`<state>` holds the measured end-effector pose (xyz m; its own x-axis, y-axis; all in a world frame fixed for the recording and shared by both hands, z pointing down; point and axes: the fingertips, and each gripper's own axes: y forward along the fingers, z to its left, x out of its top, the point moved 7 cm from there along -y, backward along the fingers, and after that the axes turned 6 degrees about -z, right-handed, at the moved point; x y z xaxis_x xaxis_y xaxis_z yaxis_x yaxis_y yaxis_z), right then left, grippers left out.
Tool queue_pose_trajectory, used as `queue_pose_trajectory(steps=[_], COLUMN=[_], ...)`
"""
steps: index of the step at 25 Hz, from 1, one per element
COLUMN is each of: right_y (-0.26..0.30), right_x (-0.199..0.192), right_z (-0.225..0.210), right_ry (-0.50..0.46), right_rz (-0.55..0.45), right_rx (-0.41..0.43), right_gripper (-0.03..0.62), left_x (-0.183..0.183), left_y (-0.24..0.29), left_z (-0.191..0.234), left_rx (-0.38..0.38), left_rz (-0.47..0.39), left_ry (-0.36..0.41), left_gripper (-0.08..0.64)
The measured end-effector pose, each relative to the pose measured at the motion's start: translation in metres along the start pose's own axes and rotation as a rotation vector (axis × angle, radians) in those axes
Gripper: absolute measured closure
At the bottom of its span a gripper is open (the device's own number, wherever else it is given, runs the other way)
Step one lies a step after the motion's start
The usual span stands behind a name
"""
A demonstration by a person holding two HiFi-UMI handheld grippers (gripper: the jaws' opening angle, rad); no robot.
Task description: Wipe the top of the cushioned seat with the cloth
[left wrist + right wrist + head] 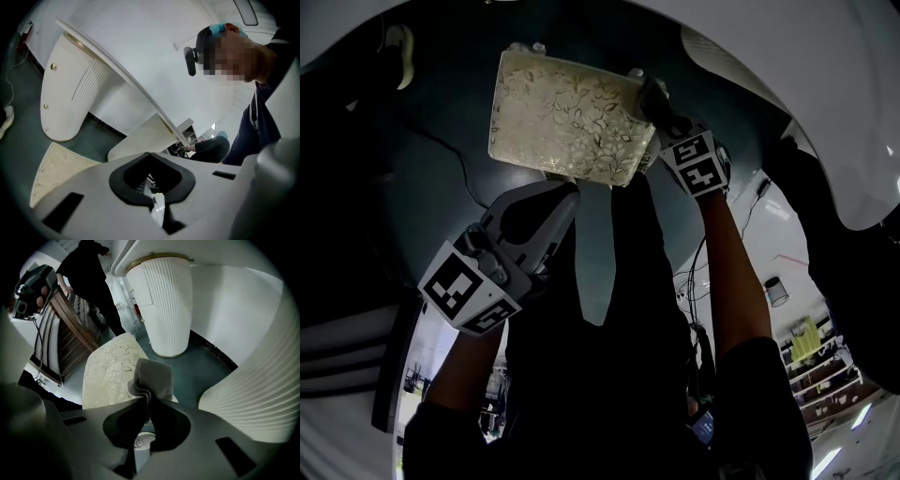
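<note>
The cushioned seat [562, 117] stands on the floor [197, 366], straight before the person. The cloth [152, 376] lies over the seat's right edge, near its far right corner, with its near end pinched in the right gripper [149, 401], which sits at that same corner. The left gripper [150, 157] is before the seat's near edge, close to it but off it, above the floor. Beyond the seat a ribbed pedestal [161, 305] stands on the floor, apart from the seat. In the right gripper view a curved ribbed wall [253, 385] lies to the right of the seat and a wooden railing [70, 333] to its left, with a person [91, 273] standing behind the railing.
</note>
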<state>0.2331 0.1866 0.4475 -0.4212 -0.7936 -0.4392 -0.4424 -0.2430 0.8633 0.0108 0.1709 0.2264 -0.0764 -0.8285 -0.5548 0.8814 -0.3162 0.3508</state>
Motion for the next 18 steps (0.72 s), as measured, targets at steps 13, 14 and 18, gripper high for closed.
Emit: queue_pose_trajectory(steps=[13, 14, 18], right_y=[0.016, 0.022, 0.053], right_x=[0.084, 0.096, 0.142], right_z=[0.061, 0.072, 0.115], right_ry=[-0.088, -0.105, -0.170], right_rz=[-0.099, -0.108, -0.131], right_rx=[0.054, 0.068, 0.128], right_gripper=[0.561, 0.561, 0.561], left_x=[0.012, 0.013, 0.014], left_y=[-0.078, -0.088, -0.126], left_z=[0.030, 0.035, 0.057], left_rx=[0.052, 0.062, 0.106], left_rz=[-0.083, -0.092, -0.141], left_ry=[-0.013, -0.017, -0.040], left_gripper=[0.554, 0.554, 0.554])
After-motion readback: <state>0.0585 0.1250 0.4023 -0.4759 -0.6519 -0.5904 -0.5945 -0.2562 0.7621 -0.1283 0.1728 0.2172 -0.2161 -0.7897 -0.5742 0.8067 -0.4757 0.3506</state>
